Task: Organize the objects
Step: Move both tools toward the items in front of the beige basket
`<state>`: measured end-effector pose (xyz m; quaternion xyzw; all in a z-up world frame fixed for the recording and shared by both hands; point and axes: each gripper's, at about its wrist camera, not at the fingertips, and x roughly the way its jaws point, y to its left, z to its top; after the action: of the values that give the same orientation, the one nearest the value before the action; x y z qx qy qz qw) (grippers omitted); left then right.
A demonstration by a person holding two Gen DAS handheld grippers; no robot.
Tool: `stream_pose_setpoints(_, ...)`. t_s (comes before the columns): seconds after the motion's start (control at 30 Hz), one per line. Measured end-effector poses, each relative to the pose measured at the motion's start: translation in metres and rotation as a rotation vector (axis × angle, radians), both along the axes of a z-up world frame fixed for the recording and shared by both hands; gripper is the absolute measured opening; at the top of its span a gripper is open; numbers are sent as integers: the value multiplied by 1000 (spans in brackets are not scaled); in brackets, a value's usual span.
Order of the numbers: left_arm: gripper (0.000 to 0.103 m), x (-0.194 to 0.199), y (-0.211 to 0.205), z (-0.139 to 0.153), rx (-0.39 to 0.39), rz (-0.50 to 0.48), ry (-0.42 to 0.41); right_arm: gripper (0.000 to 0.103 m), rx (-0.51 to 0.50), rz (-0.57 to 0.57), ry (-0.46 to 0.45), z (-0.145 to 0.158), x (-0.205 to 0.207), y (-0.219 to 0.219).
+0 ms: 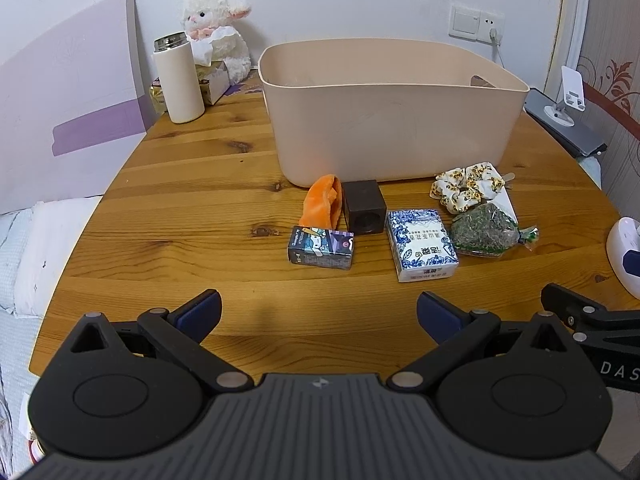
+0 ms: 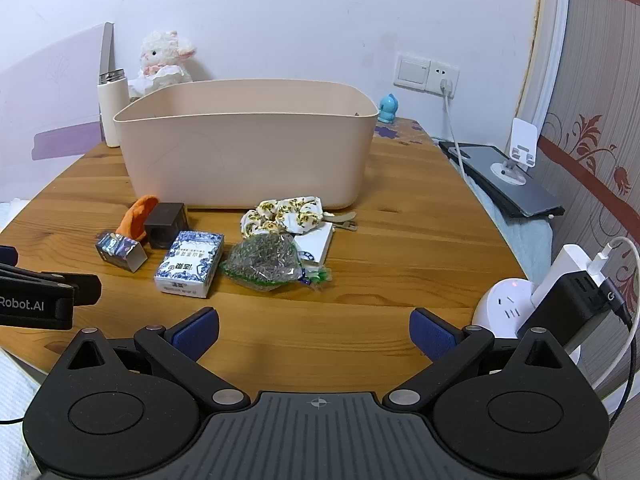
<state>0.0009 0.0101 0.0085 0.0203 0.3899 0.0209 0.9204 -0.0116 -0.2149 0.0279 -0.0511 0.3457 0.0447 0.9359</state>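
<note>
A beige plastic bin (image 1: 392,120) (image 2: 248,148) stands on the wooden table (image 1: 200,208). In front of it lie an orange cloth (image 1: 322,200), a dark cube (image 1: 364,206), a small cartoon-print box (image 1: 321,247), a blue-and-white box (image 1: 422,244), a bag of dried green herbs (image 1: 484,230), a floral scrunchie (image 1: 466,186) and a white card box (image 2: 316,246). My left gripper (image 1: 318,314) is open and empty near the table's front edge. My right gripper (image 2: 314,330) is open and empty, in front of the herbs bag (image 2: 264,260).
A white thermos (image 1: 179,80), a plush lamb (image 1: 218,36) and a tissue box stand at the back left. A phone stand on a dark tablet (image 2: 512,176) and a power hub with chargers (image 2: 532,312) sit at the right. A bed lies to the left.
</note>
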Motion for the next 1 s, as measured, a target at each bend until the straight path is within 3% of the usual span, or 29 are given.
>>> stream_pose_setpoints(1.0, 103, 0, 4, -1, -2, 0, 5, 103, 0, -14, -6, 0, 2, -3)
